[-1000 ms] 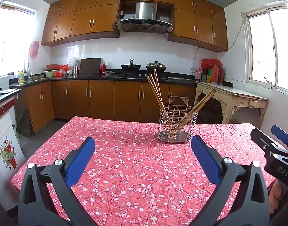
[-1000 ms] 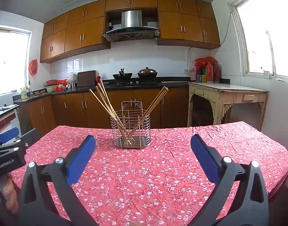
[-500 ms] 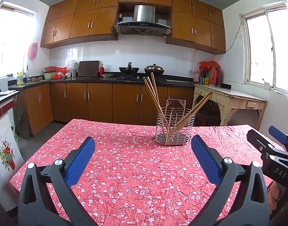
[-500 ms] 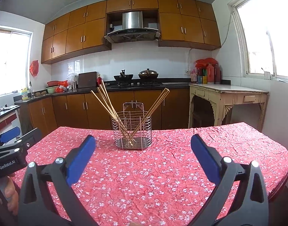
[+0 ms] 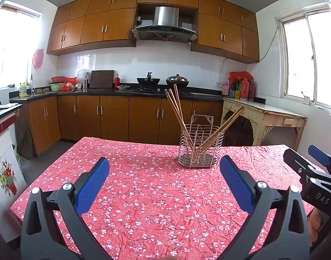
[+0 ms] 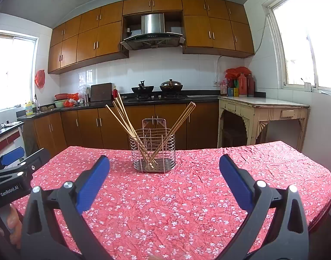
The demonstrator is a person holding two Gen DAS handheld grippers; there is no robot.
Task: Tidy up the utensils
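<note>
Left wrist view: the left gripper (image 5: 164, 181) is held over the red floral tablecloth (image 5: 148, 205), jaws spread wide, nothing between them. The right gripper (image 6: 164, 181) is likewise held agape and empty. Farther on, a wire utensil holder (image 6: 153, 151) is seen standing upright on the cloth, with wooden chopsticks (image 6: 124, 119) leaning inside it. Kitchen cabinets (image 5: 113, 117) are seen beyond.
</note>
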